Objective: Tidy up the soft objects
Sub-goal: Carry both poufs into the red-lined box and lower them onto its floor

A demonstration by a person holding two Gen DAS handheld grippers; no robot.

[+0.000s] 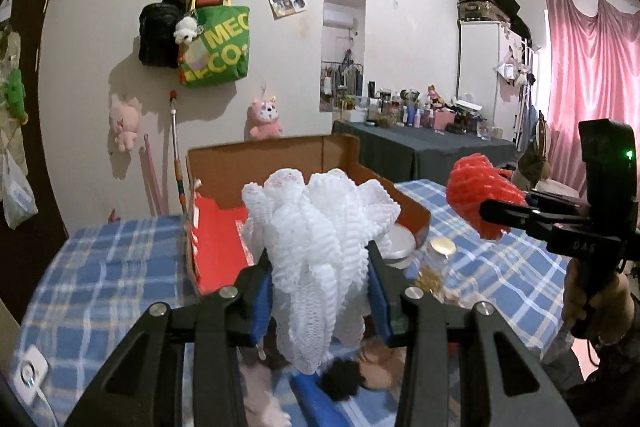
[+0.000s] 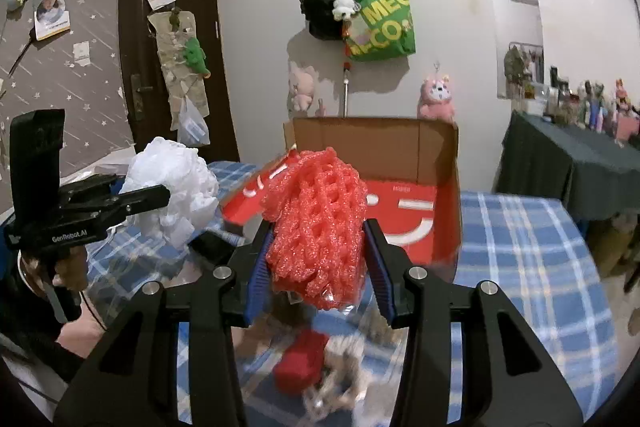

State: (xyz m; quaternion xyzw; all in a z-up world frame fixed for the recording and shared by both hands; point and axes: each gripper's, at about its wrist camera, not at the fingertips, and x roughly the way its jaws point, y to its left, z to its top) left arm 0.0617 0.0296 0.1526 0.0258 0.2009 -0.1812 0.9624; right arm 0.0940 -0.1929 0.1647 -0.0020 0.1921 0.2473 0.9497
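White foam netting (image 1: 316, 251) sits pinched between your left gripper (image 1: 320, 267) pads; red foam netting (image 2: 316, 227) is clamped in your right gripper (image 2: 318, 259). Both hang above the checked cloth (image 2: 528, 259), tilted slightly downward (cardboard box (image 2: 372, 143) just ahead).

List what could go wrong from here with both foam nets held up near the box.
1. The bunched white foam net hangs far below the left gripper; its tail may snag the box rim.
2. The red foam net in the right gripper could rebound out of the open cardboard box.
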